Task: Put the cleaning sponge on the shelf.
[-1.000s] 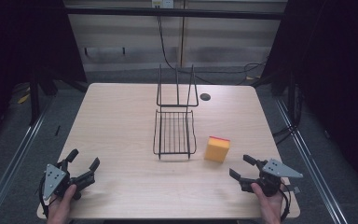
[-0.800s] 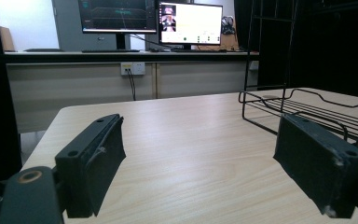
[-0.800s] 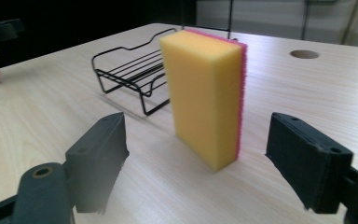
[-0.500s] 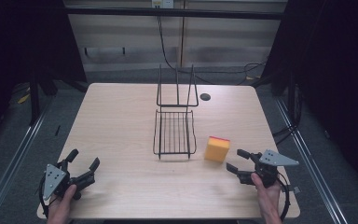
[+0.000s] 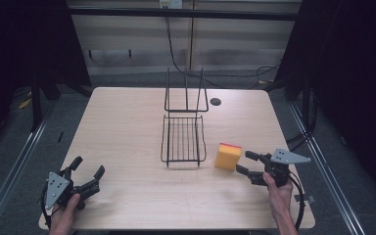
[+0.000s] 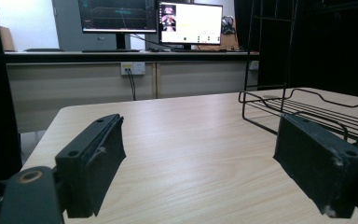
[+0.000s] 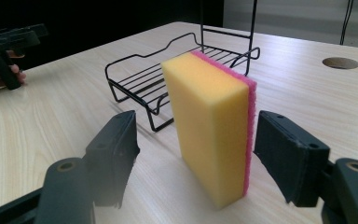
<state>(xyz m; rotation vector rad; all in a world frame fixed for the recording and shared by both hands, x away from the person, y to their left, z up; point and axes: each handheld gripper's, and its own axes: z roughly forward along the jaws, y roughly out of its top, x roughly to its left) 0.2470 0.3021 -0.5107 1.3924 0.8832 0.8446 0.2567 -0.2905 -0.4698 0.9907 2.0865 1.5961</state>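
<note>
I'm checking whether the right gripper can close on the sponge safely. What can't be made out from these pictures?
- Right gripper, right gripper view: the sponge stands between its jaws, which have just been closing; its far face is hidden by its own body.
- High view: the gap between jaws and sponge is too small to judge.
- Wire rack, left gripper view: cut off by the right edge and that jaw.

Both grippers (image 5: 85, 177) (image 5: 247, 162) were black, with blocky screwed jaws, grey three-cornered top plates and black trailing cables; the person's forearms were unsleeved.
</note>
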